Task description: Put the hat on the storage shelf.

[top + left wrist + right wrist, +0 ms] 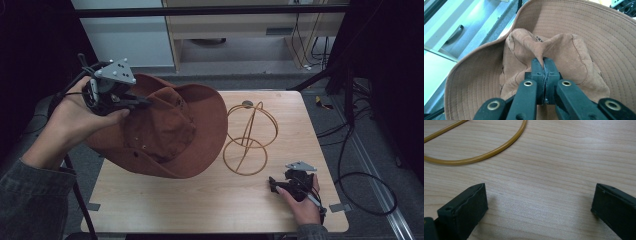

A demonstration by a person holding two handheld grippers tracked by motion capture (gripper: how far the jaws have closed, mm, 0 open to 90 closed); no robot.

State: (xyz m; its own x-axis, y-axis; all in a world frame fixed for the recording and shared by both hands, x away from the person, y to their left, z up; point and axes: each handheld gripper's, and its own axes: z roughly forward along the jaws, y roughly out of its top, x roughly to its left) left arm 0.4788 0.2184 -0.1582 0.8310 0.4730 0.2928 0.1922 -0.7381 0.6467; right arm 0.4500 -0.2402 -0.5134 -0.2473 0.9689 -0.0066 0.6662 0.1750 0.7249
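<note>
Brown suede, the hat (165, 130) hung tilted over the left part of the wooden table (210, 200), its crown pinched between the closed jaws of the left gripper (544, 75). Just beside its brim stood a gold wire stand (249, 140). Near the right edge, the right gripper (274, 184) rested with jaws wide apart.
</note>
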